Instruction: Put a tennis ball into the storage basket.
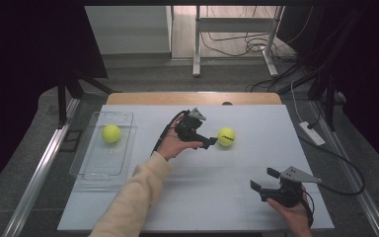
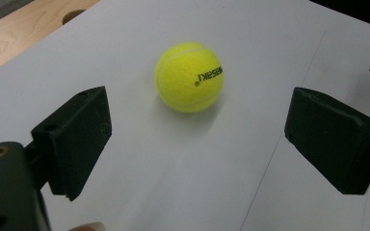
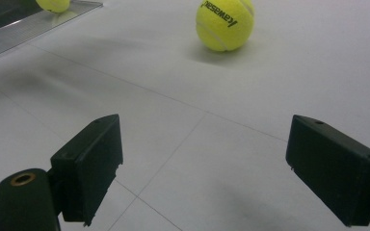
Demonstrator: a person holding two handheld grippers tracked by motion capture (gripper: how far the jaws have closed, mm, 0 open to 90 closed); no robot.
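Left hand-held gripper [image 2: 197, 139] jaws spread wide, tennis ball [image 2: 189, 77] on desk [image 2: 173, 183] just ahead, untouched. Right hand-held gripper [image 3: 200, 168] open, empty. Risk: a jaw nudges ball; it rolls away.

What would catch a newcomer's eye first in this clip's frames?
Two bright yellow balls: one tennis ball on the white table near its middle, just ahead of the open left gripper, and a second ball inside the clear tray at the table's left edge. The right gripper hovers open, nearer the person.
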